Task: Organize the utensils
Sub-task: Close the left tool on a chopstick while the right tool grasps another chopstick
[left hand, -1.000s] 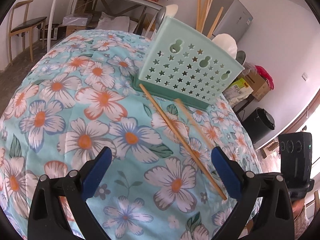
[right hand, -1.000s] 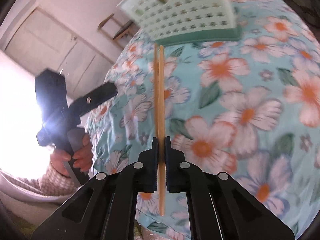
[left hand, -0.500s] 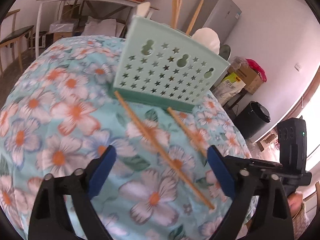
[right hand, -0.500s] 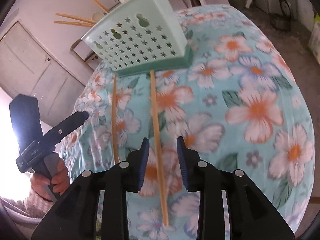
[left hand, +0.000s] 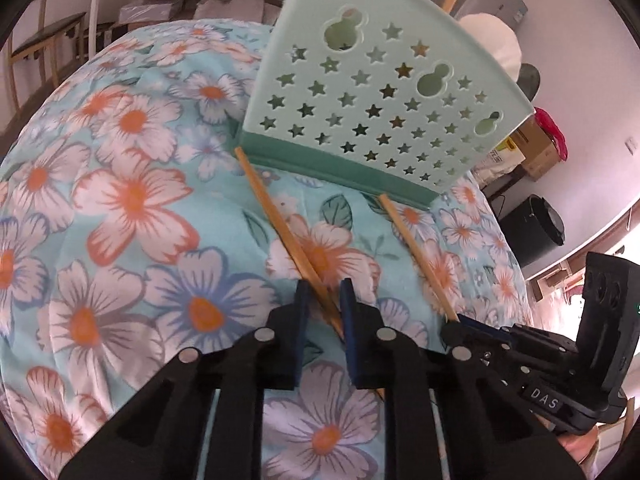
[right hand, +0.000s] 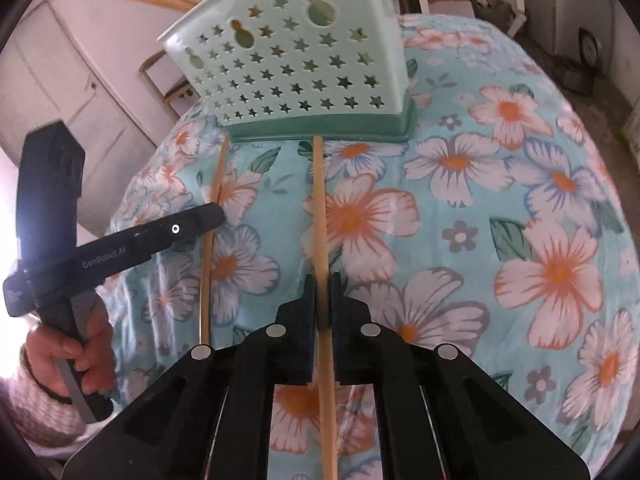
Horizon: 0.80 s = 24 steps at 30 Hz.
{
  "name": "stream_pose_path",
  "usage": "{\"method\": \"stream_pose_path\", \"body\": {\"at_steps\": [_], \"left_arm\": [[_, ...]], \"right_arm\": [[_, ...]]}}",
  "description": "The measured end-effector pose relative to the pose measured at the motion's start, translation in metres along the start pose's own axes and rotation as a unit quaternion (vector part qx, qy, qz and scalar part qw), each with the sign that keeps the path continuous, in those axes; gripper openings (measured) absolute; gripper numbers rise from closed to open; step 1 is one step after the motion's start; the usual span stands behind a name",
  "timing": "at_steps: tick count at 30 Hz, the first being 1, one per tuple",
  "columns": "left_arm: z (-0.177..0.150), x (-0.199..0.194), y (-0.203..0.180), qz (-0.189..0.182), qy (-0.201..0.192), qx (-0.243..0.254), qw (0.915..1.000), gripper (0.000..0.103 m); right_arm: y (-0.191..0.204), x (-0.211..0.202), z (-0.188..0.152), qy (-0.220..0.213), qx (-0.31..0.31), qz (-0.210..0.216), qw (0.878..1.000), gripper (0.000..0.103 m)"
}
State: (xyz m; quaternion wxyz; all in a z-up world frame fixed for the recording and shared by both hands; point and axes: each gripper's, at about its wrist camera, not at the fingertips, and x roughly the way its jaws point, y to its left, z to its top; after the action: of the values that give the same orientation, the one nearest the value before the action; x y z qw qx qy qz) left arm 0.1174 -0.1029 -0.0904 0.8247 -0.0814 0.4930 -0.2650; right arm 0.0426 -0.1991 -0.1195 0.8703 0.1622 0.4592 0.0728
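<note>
Two wooden chopsticks lie on the floral cloth, tips against the base of a mint green utensil basket (left hand: 384, 108) with star holes, also in the right wrist view (right hand: 296, 68). My left gripper (left hand: 323, 295) is shut on the left chopstick (left hand: 276, 220). My right gripper (right hand: 322, 285) is shut on the other chopstick (right hand: 319, 200), which shows in the left wrist view (left hand: 416, 252). The left chopstick (right hand: 212, 216) and left gripper (right hand: 218, 216) show in the right wrist view. Several chopsticks and a white spoon (left hand: 492, 40) stand in the basket.
The floral tablecloth (left hand: 132, 200) covers a round table. Past its edge are a black bin (left hand: 532, 228), cardboard boxes (left hand: 536, 148), a wooden chair (left hand: 36, 52) and a white door (right hand: 68, 72).
Both grippers moved in toward the basket and closed. The left went from wide open to shut on the left chopstick. The right, open half a second ago, shut on the right chopstick.
</note>
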Motion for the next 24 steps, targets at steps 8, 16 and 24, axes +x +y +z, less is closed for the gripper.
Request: {"method": "stream_pose_path", "body": {"at_steps": [8,16,24], "left_arm": [[-0.023,-0.018,-0.005,0.011,0.018,0.007,0.9997,0.009],[-0.052,-0.039,-0.008,0.028,0.029,0.026,0.9988,0.009],[-0.048,-0.051,-0.005,0.013,0.012,0.029,0.9994,0.026]], "right_arm": [[-0.013,-0.021,-0.019,0.014,0.027,0.039,0.999,0.005],[-0.016,-0.034,-0.043,0.026,0.050,0.050,0.997,0.005],[-0.014,-0.042,-0.036,0.014,0.060,0.044,0.997,0.025]]}}
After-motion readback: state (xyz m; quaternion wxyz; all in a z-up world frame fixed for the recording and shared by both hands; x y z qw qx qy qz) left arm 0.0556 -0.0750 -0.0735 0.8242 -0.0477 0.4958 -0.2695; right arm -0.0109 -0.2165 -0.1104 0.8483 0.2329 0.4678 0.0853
